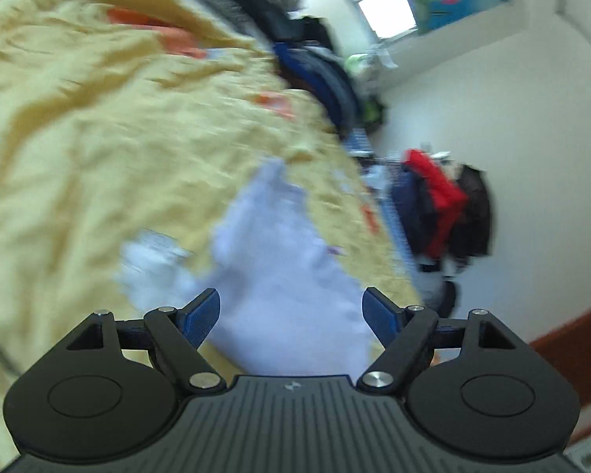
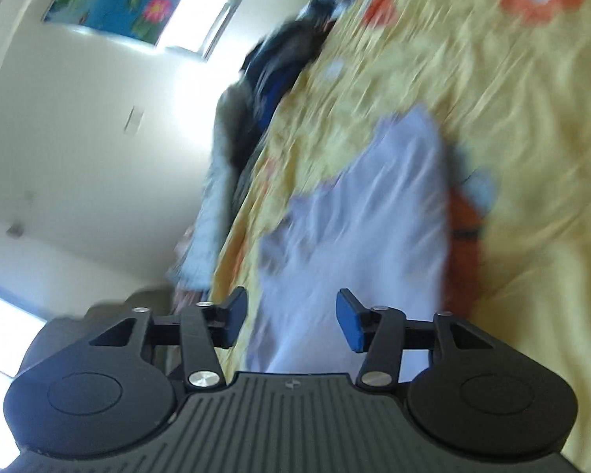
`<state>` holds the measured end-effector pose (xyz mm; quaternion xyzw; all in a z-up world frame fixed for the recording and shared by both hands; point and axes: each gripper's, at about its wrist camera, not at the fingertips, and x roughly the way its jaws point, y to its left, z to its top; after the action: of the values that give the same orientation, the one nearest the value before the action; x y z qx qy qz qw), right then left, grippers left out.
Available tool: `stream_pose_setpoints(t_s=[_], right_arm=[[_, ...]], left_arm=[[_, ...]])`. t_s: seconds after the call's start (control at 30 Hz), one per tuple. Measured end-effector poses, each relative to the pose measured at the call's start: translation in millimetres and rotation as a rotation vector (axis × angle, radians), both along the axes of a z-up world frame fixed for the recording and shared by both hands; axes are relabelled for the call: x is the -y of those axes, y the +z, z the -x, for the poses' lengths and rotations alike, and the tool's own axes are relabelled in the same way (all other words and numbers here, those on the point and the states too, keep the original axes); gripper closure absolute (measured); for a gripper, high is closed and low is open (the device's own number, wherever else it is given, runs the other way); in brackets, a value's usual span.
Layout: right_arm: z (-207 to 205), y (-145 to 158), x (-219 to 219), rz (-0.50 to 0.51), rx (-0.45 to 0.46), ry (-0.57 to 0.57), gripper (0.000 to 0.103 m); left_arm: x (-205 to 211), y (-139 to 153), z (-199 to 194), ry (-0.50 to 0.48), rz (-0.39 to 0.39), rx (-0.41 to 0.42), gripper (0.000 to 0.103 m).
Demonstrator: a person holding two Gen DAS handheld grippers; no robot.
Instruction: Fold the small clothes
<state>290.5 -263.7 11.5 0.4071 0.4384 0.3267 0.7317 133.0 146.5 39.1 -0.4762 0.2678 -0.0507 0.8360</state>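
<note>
Spread over the yellow flowered bedsheet [image 1: 78, 149], a pale lilac garment [image 1: 287, 268] is seen lying rumpled and judged not yet folded, while the left claw [image 1: 291, 311] and right claw [image 2: 291, 315] are held wide open, empty, above its near edge.

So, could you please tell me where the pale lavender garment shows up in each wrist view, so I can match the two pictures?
Left wrist: the lavender garment lies centre-bottom, running up from between the open left gripper fingers.
Right wrist: the garment fills the centre, running up and right from the open right gripper.
Shared landmark: the yellow bedspread with orange flowers beneath it.
</note>
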Motion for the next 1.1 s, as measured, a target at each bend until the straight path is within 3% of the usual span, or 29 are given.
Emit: stream_pose_setpoints(t_s=[0.07,0.1,0.17,0.27,0.33,0.4,0.43,0.47,0.53,0.6,0.67,0.7,0.8,0.9,1.0,1.1], right_arm=[[-1.9,-12.5,-17.1,0.027,-0.04,0.036,0.05],[-2.0,-15.2,-23.3,0.044,-0.046,0.045,0.05],[0.5,-21.6,-24.9,0.071,-0.049,0.034,0.05],[11.2,-31.3,-17.4,0.109,-0.042,-0.018,0.048],[16.4,-46.9,-5.8,0.081,-0.074,-0.046,0.057],[15.3,-64.9,4.2,0.06,-0.127,-0.084,0.092],[12.7,-71.2,7.4,0.061,-0.159,-0.087,0.099],[9.8,-74.4,9.7,0.043,-0.182,-0.082,0.098],[0.2,-66.0,9.0,0.041,-0.203,-0.057,0.09],[-12.1,-39.6,5.4,0.057,-0.12,-0.043,0.057],[-27.9,-14.5,3.2,0.058,-0.031,-0.054,0.034],[-40.9,-4.4,2.1,0.055,0.001,-0.054,0.031],[-85.1,-2.6,-0.8,0.077,-0.001,-0.071,0.03],[-119.9,-22.7,-5.1,0.147,-0.05,-0.105,0.031],[-128.3,-47.8,1.2,0.112,-0.09,-0.12,0.044],[-117.4,-46.5,7.2,0.071,-0.114,-0.165,0.039]], left_arm=[[20.0,1.1,-6.3,-0.046,-0.052,0.064,0.023],[29.7,0.1,-14.1,-0.066,-0.129,0.062,0.023],[38.7,-9.6,-30.1,-0.067,-0.255,-0.007,0.023],[32.8,-37.7,-45.8,-0.069,-0.27,-0.121,0.024],[26.9,-44.6,-42.7,-0.076,-0.26,-0.09,0.023],[25.9,-43.5,-42.7,-0.086,-0.26,-0.102,0.023],[26.7,-42.8,-43.2,-0.093,-0.269,-0.109,0.023],[26.7,-40.3,-43.4,-0.095,-0.271,-0.124,0.023],[25.3,-31.7,-43.6,-0.075,-0.243,-0.165,0.023],[27.0,-20.8,-39.2,-0.06,-0.229,-0.139,0.023],[31.3,-13.2,-39.9,-0.075,-0.253,-0.097,0.022],[33.7,-12.6,-43.1,-0.08,-0.279,-0.099,0.021],[28.6,-29.1,-54.8,-0.054,-0.271,-0.179,0.021],[18.9,-35.0,-48.7,-0.014,-0.207,-0.167,0.021],[14.2,-30.4,-38.2,0.03,-0.21,-0.18,0.021],[1.4,-33.2,-20.3,0.13,-0.133,-0.217,0.021]])
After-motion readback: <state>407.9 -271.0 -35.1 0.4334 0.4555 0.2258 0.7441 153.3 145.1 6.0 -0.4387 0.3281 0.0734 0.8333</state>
